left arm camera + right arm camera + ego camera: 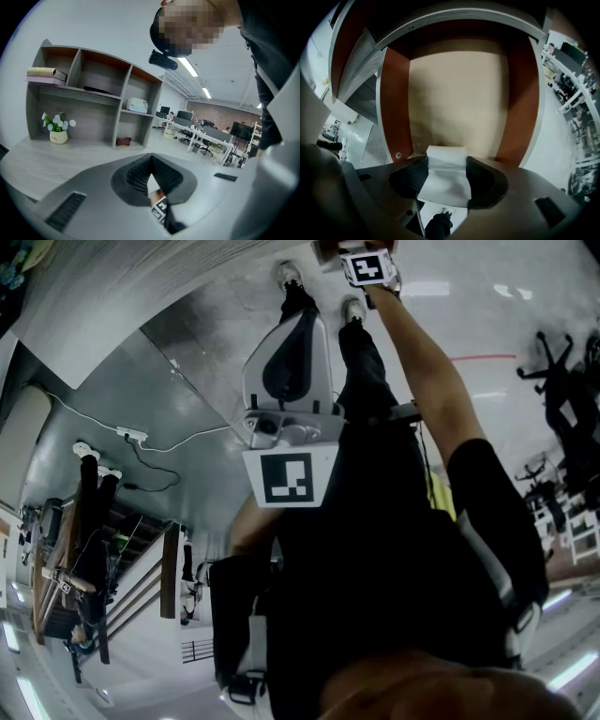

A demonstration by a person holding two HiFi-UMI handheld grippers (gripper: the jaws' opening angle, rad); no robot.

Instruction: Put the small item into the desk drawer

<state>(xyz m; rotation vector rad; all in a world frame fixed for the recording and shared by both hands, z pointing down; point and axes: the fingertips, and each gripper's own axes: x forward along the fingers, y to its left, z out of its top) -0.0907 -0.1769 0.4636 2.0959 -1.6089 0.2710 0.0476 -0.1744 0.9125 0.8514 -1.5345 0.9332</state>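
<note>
In the right gripper view my right gripper (446, 158) is shut on a small white item (445, 176), a flat pack with a rolled front edge. It hangs over an open desk drawer with a pale wooden bottom (457, 93) and red-brown side walls (393, 108). In the head view only the right gripper's marker cube (367, 266) shows, at the top edge beyond an outstretched arm. My left gripper (295, 329) is held near the body, its jaws pointing towards the floor and the shoes. In its own view the left gripper (151, 158) is shut with nothing between its pads.
A grey shelf unit (93, 93) stands on a desk top, holding books (46, 74), a flower pot (58, 136), a white device (137, 105) and a red thing (123, 141). Office desks with monitors (206, 133) lie beyond. A power strip with cable (131, 435) lies on the floor.
</note>
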